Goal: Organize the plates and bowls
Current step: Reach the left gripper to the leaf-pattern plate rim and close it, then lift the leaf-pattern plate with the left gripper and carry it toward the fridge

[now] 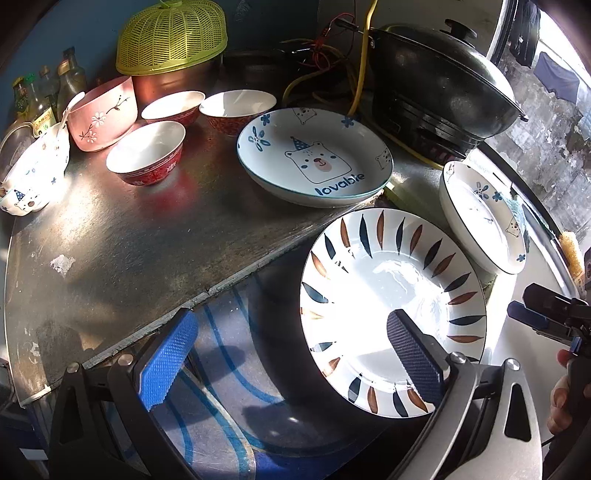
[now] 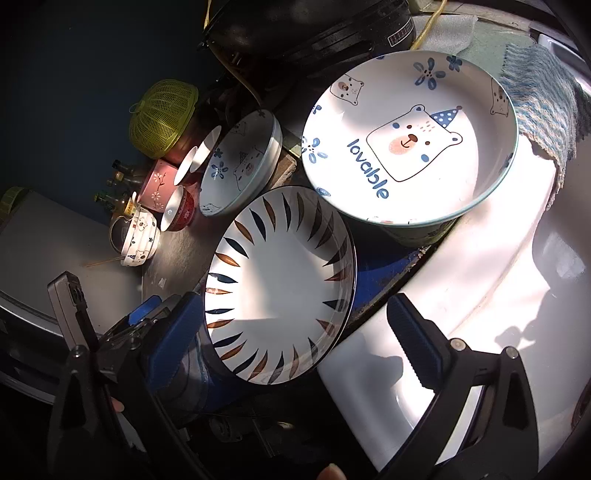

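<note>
A leaf-pattern plate (image 1: 391, 310) hangs past the metal table's (image 1: 110, 240) front edge. My left gripper (image 1: 295, 350) is wide open; its right finger (image 1: 413, 354) lies over the plate's inside, its left finger (image 1: 170, 358) stands apart. Whether the plate rests on it is unclear. A "lovable" bear plate (image 1: 314, 155) sits on the table, a second bear plate (image 1: 480, 218) at the right. My right gripper (image 2: 295, 343) is open around the leaf plate's (image 2: 280, 284) near edge, below the second bear plate (image 2: 410, 136).
Three red bowls (image 1: 147, 155), a pink bowl (image 1: 105, 112) and a small bear bowl (image 1: 33, 173) stand at the table's back left. A green mesh cover (image 1: 173, 35), bottles, a black wok with lid (image 1: 443, 81) and cables are behind. A white appliance (image 2: 480, 295) lies right.
</note>
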